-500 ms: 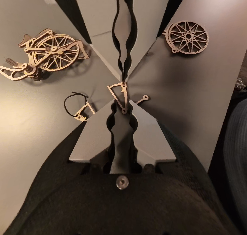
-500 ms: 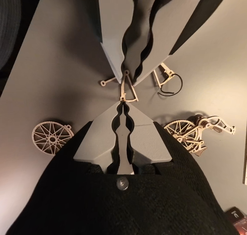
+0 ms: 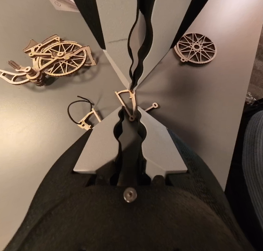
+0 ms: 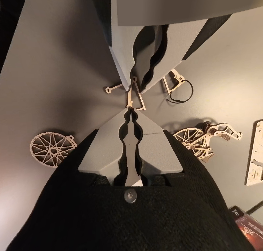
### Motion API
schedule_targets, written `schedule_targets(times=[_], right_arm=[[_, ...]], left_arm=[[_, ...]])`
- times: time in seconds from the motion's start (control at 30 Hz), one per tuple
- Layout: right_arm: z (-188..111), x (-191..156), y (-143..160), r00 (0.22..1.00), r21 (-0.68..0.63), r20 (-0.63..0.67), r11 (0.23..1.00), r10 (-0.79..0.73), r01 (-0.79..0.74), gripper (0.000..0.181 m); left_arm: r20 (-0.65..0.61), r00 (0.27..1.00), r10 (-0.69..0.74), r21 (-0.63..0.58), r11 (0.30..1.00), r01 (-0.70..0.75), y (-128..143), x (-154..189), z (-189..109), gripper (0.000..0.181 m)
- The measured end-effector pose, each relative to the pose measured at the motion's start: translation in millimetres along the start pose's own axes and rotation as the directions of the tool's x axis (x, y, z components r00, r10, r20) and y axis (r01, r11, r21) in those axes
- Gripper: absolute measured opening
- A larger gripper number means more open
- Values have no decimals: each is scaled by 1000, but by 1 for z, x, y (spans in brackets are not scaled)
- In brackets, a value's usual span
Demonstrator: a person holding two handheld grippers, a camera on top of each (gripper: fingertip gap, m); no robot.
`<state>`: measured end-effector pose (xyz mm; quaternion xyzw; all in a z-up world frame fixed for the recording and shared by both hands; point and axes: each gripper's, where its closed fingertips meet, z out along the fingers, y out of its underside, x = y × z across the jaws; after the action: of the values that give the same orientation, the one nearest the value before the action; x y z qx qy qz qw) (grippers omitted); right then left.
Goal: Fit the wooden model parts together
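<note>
Grey matte tabletop (image 3: 42,130) was seen under warm, dim light, its edge dropping off to darkness on one side. A part-built wooden bicycle assembly (image 3: 47,63) lay well apart from a loose spoked wheel (image 3: 196,47), presumably kept out of the working zone. Between them, a thin triangular frame piece (image 3: 128,103) was held from both ends: the right gripper (image 4: 129,108) was pinched closed on one corner, while the left gripper (image 3: 130,113) stood slightly parted around the pointed eyelet end, probably only steadying it. A second frame with black cord (image 3: 85,115) and a small pin (image 3: 152,107) lay just beside.
</note>
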<state>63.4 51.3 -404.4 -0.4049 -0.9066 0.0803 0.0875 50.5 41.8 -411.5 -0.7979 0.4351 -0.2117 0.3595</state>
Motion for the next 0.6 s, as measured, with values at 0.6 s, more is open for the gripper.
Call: schedule_targets(times=[0.6], right_arm=[[-1,-2,-1,983,86,-181,995,-31,47,0]], left_arm=[[6,1000,2,3,1000,-2,0,0,0,14]])
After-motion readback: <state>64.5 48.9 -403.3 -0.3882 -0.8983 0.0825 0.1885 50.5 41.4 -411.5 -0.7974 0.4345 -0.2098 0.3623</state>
